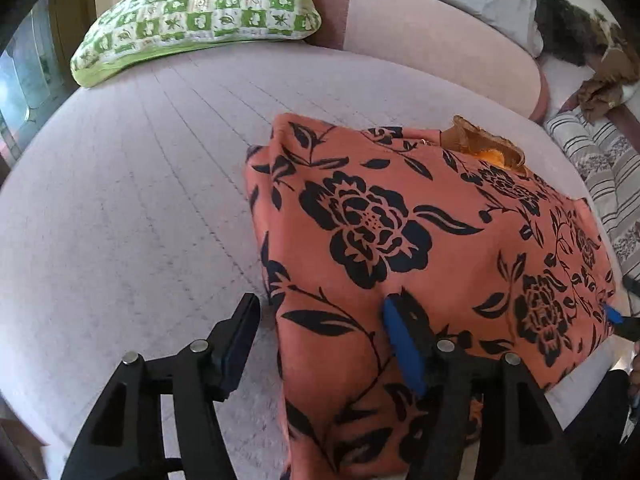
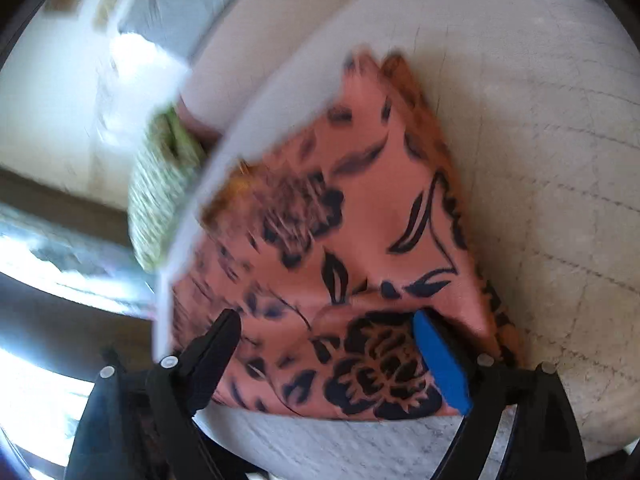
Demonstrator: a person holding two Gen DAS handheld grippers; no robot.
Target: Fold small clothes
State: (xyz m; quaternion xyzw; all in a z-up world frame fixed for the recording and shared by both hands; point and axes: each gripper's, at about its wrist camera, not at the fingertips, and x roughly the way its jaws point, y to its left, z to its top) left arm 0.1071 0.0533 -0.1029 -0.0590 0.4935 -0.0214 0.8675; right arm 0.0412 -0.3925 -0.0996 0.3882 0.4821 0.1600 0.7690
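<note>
Garment (image 1: 400, 240), orange with black flowers, lies folded on the pale bed (image 1: 140, 200). Left gripper (image 1: 320, 312): jaws spread wide over the garment's near left edge, nothing held. Right gripper (image 2: 326, 332): jaws wide apart above the cloth, gripping nothing. Green pillow (image 1: 200, 20) well apart.

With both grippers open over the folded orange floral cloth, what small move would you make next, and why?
Probably lower the left gripper and close it on the near left edge of the orange cloth with black flowers. Its jaws stand open astride that edge, gripping nothing, and the right gripper hovers open too, so the cloth on the pale quilted cushion is unheld.
</note>
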